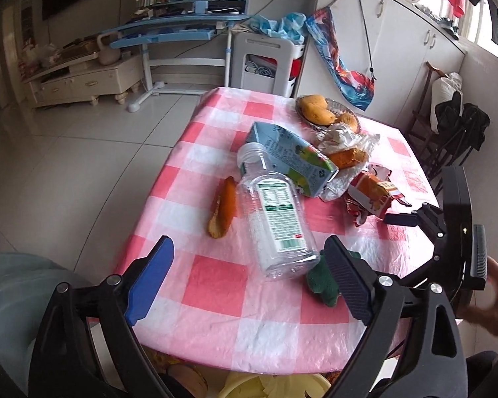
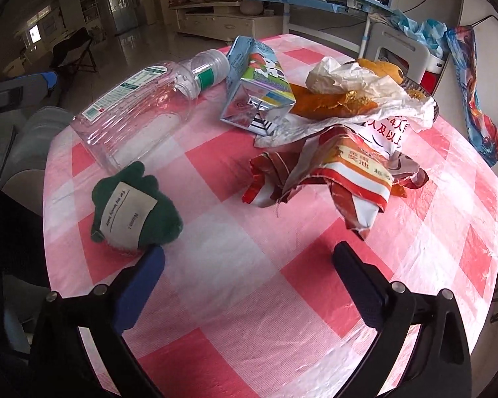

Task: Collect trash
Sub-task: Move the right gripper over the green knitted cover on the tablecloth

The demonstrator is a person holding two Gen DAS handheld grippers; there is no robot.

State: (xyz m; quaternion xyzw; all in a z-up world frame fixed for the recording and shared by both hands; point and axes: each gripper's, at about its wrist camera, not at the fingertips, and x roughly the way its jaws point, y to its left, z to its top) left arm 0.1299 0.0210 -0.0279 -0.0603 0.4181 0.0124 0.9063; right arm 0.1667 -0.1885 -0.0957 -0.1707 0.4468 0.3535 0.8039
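Note:
Trash lies on a pink checked table [image 1: 215,285] [image 2: 249,315]. A clear empty plastic bottle [image 1: 277,219] [image 2: 139,106] lies on its side. Beside it are a blue juice carton [image 1: 292,157] [image 2: 255,83], a crumpled red and orange snack wrapper [image 1: 372,199] [image 2: 342,179], a white plastic bag with orange peel [image 1: 348,152] [image 2: 352,89], a peel strip [image 1: 222,209] and a green knitted item [image 1: 322,278] [image 2: 136,212]. My left gripper [image 1: 249,258] is open, its jaws on either side of the bottle's base. My right gripper [image 2: 249,265] is open and empty, short of the snack wrapper.
A bowl of yellow fruit [image 1: 318,111] stands at the far table edge. A yellow basin [image 1: 265,384] sits below the near edge. A blue desk [image 1: 182,30], a white stool [image 1: 265,63] and white cabinets [image 1: 398,53] stand beyond the table. The right gripper's body [image 1: 448,225] shows at right.

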